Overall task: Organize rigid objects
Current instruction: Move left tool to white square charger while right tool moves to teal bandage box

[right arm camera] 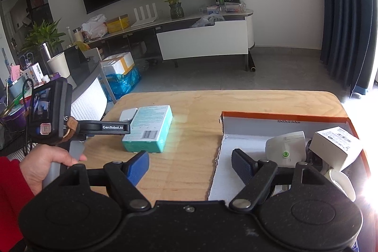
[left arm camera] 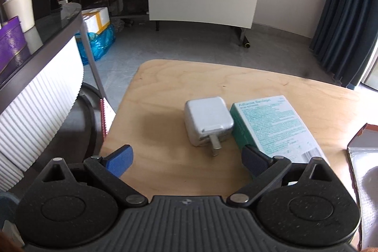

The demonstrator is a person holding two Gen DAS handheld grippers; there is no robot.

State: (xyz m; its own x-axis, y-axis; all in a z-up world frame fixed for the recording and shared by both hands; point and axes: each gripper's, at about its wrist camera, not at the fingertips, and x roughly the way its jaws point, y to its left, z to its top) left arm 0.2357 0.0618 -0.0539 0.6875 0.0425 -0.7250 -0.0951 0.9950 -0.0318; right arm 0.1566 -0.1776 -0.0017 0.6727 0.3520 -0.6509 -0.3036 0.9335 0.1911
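A white plug adapter [left arm camera: 208, 123] lies on the wooden table [left arm camera: 165, 91], prongs toward me. A teal and white bandage box [left arm camera: 274, 126] lies right beside it. My left gripper [left arm camera: 186, 158] is open just in front of both, with the adapter ahead between its jaws and nothing held. The bandage box [right arm camera: 148, 131] and adapter [right arm camera: 128, 114] also show in the right wrist view. My right gripper [right arm camera: 190, 167] is open and empty above the left edge of the orange-rimmed cardboard box [right arm camera: 283, 115], which holds a white device [right arm camera: 285, 145] and a white carton [right arm camera: 335, 148].
The box's corner [left arm camera: 363, 157] shows at the right in the left wrist view. A dark glass side table [left arm camera: 54, 23] with a purple tin and a paper cup stands left. The floor drops off beyond the table's far edge.
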